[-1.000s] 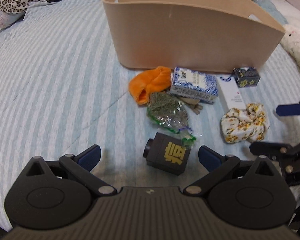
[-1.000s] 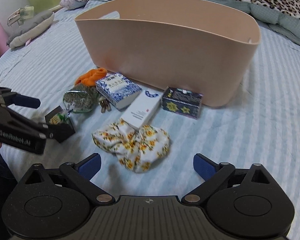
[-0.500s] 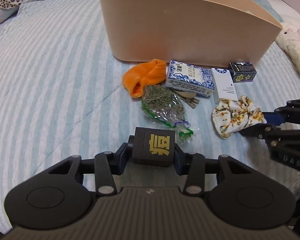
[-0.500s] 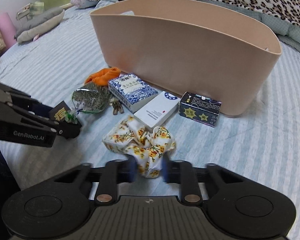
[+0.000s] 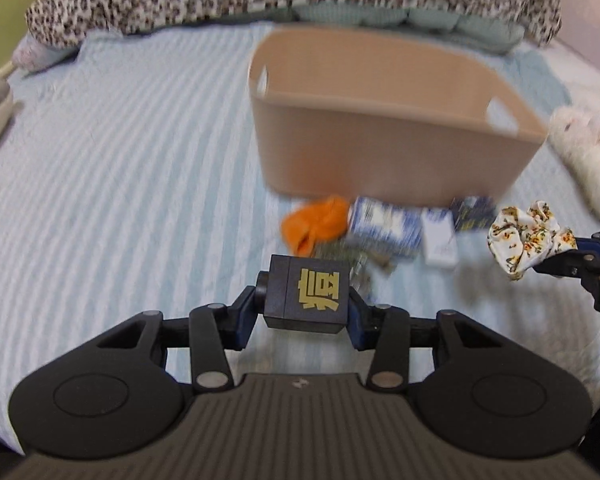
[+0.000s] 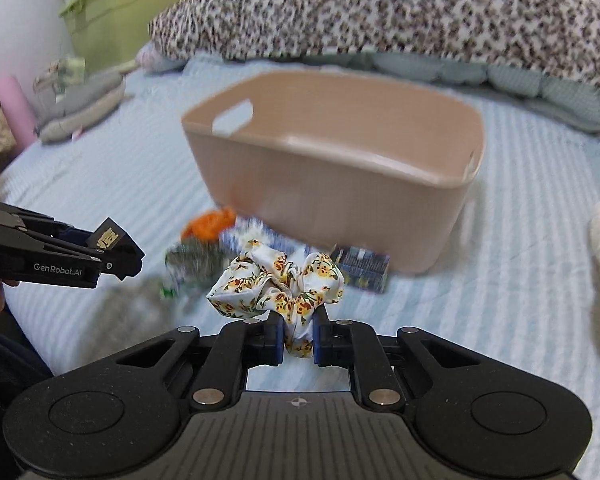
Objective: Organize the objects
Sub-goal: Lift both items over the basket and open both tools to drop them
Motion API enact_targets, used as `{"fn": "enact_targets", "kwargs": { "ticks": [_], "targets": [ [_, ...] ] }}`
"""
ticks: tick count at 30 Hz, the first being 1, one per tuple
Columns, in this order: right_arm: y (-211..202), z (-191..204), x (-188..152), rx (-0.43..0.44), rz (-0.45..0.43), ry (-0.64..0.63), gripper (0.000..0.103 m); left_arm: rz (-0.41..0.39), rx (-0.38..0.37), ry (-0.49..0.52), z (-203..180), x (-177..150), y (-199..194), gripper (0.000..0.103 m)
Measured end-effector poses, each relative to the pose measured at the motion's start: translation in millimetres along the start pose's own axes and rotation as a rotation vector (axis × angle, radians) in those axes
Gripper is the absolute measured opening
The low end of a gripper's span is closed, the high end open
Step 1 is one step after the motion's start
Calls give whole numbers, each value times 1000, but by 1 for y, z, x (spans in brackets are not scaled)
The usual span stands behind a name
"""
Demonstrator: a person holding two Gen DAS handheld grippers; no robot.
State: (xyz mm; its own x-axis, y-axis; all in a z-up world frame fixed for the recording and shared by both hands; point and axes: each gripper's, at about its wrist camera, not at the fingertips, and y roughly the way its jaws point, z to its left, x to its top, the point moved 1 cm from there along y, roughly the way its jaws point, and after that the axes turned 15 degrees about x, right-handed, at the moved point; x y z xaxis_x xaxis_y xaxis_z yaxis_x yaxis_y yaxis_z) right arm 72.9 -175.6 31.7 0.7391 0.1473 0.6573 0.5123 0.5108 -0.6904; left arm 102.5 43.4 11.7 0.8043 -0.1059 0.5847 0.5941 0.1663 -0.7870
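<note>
My left gripper [image 5: 306,316] is shut on a black box with a gold character [image 5: 307,294] and holds it above the bed. My right gripper [image 6: 298,338] is shut on a white floral scrunchie [image 6: 278,284], also lifted; the scrunchie shows at the right in the left wrist view [image 5: 526,236]. The tan basket [image 5: 380,148] stands open and empty on the bed ahead of both grippers [image 6: 340,184]. The left gripper with the black box [image 6: 110,240] shows at the left in the right wrist view.
On the striped blue bedspread [image 5: 120,184] before the basket lie an orange cloth [image 5: 314,226], a blue-and-white box [image 5: 384,226], a white box [image 5: 440,240], a dark star-patterned box [image 6: 362,268] and a bag of dried herbs [image 6: 192,262]. A leopard-print blanket [image 6: 380,12] lies behind; a white plush toy [image 5: 588,160] lies right.
Both grippers closed on their objects and lifted them off the bed: the left on the black box, the right on the scrunchie. Both views rose and now look into the basket.
</note>
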Motion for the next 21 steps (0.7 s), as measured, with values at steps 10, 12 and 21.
{"fn": "enact_targets", "kwargs": {
  "ticks": [10,12,21],
  "targets": [
    [-48,-13,74,-63,-202,-18,13,-216,-14,-22,-20,85,-30,47],
    [-46,-22,86,-80,-225,-6,13,-246,-18,-33,-27,101,-23,47],
    [11,-75,122,-188,-140,43,13,-202,-22,8,-65,135,52,47]
  ]
}}
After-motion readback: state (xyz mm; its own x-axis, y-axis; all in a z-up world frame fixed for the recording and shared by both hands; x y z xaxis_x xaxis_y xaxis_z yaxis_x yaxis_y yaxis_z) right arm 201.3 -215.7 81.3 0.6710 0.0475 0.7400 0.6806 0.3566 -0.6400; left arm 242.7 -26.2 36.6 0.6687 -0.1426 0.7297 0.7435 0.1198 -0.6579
